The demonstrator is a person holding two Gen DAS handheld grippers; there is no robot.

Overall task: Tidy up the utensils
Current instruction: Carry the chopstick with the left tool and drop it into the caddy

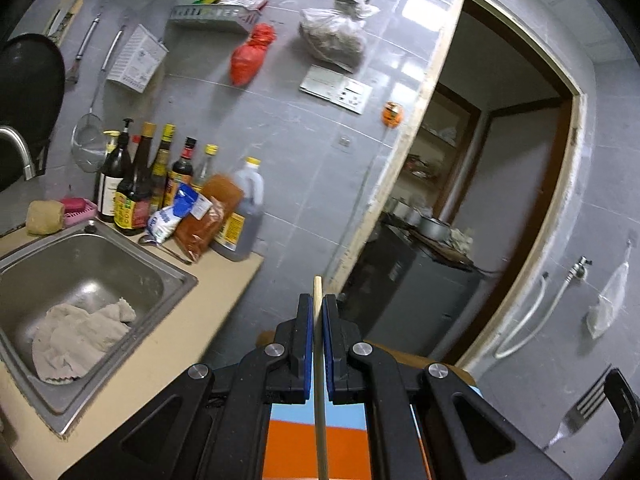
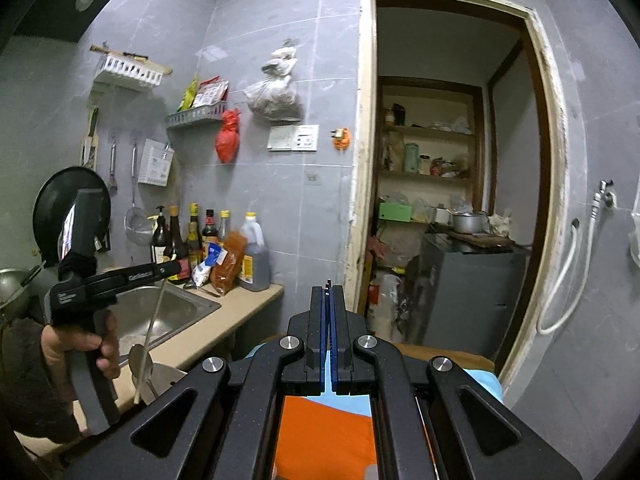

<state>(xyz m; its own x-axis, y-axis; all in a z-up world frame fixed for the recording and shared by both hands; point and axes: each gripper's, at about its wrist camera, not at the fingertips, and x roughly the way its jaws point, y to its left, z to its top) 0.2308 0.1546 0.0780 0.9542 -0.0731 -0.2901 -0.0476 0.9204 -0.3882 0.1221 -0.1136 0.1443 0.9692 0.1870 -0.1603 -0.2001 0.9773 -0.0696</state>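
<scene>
Grey-tiled kitchen wall (image 1: 304,168) is backing the surface (image 1: 188,320); left gripper (image 1: 318,312) is pinching a chopstick (image 1: 318,300), lower end cut off; right gripper (image 2: 329,300) is pinching a fork (image 1: 576,420), mostly hidden.

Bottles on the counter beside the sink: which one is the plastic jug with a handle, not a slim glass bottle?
The yellow-capped jug at the right end of the row, nearest the doorway. It is squat, translucent and handled; the other bottles are tall, dark and narrow-necked.
</scene>
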